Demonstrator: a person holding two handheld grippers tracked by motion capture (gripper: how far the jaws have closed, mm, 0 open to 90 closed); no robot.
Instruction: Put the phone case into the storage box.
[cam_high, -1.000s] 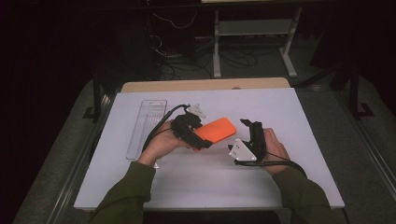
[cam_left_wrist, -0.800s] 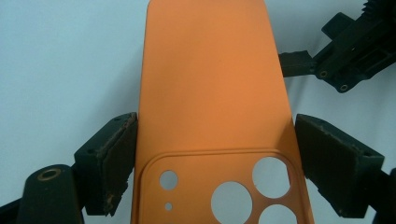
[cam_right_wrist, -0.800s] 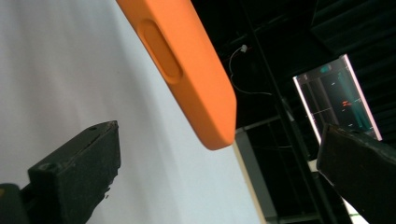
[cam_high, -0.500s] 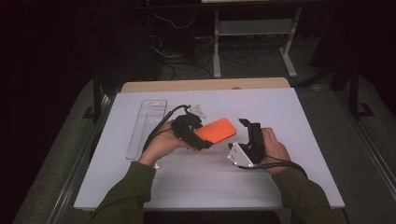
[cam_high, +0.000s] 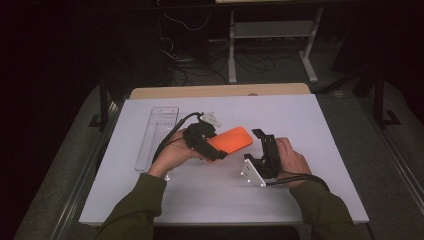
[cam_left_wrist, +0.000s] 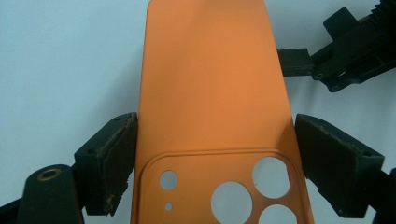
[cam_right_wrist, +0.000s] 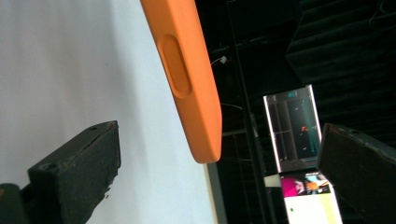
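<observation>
High view, surface: the white surface (cam_high: 310, 125) carries both hands; a clear plastic tray (cam_high: 156, 135) lies along its left part, apart from the work.
Case, place: the orange phone case (cam_high: 231, 141) is held up off the surface near its middle, between the two hands, and nearer the left one.
Case, long axis: it runs from the left gripper (cam_high: 218, 155) up and to the right, its free end toward the right gripper (cam_high: 261, 136).
Left gripper, state: its jaws are closed on the case's two long edges at the camera-cutout end, pads pressed to the sides (cam_left_wrist: 119, 158).
Right gripper, state: its jaws stand wide apart with nothing in them; the case's free end hangs between and beyond them, touching neither pad (cam_right_wrist: 81, 163).
Key relation: judged from this, the right gripper is the one free to take the far end, which lies just ahead of it, edge-on.
Case, look: smooth matt orange, rounded corners, a raised panel with round lens holes (cam_left_wrist: 231, 200), and a long oval button bump on the side (cam_right_wrist: 175, 70).
</observation>
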